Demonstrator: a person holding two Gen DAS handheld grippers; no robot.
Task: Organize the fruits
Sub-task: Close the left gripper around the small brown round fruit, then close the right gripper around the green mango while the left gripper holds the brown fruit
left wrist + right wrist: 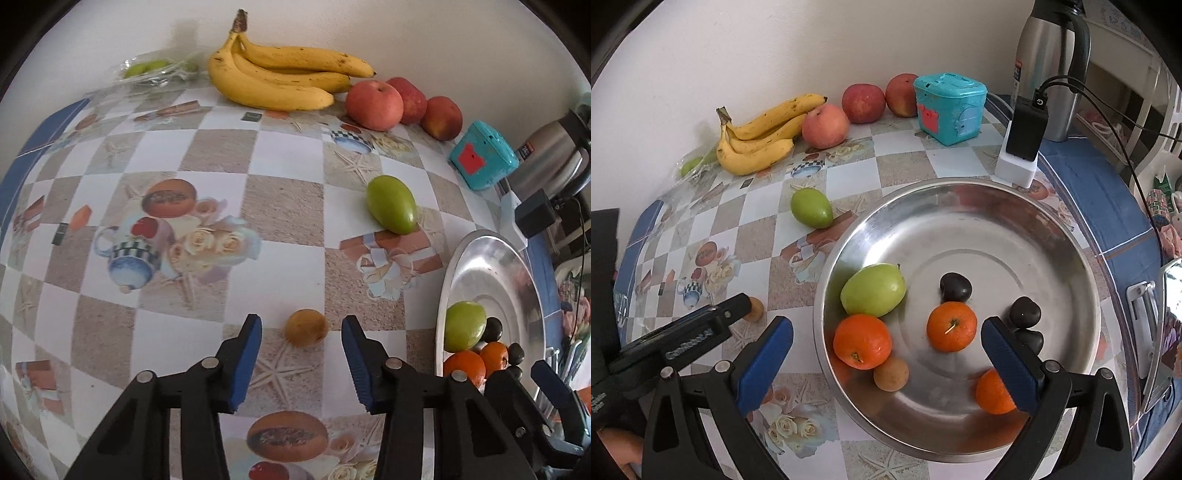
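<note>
plain cream wall (443, 33), table under checked floral oilcloth (221, 155) with blue border, soft even daylight

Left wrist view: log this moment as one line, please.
left tool: open around brown fruit, no contact | right tool: open, empty, over bowl | green fruit: on table

Three bananas (757, 146), three apples (825, 125), three oranges (861, 341), three dark plums (955, 287) (all in the pan (1052, 236)).

A turquoise toy box (949, 107) with a red patch stands at upper centre of the right wrist view. Right of it — a steel thermos (1049, 66), and a black adapter (1027, 125) on a white block (1015, 168), cables trailing right.
</note>
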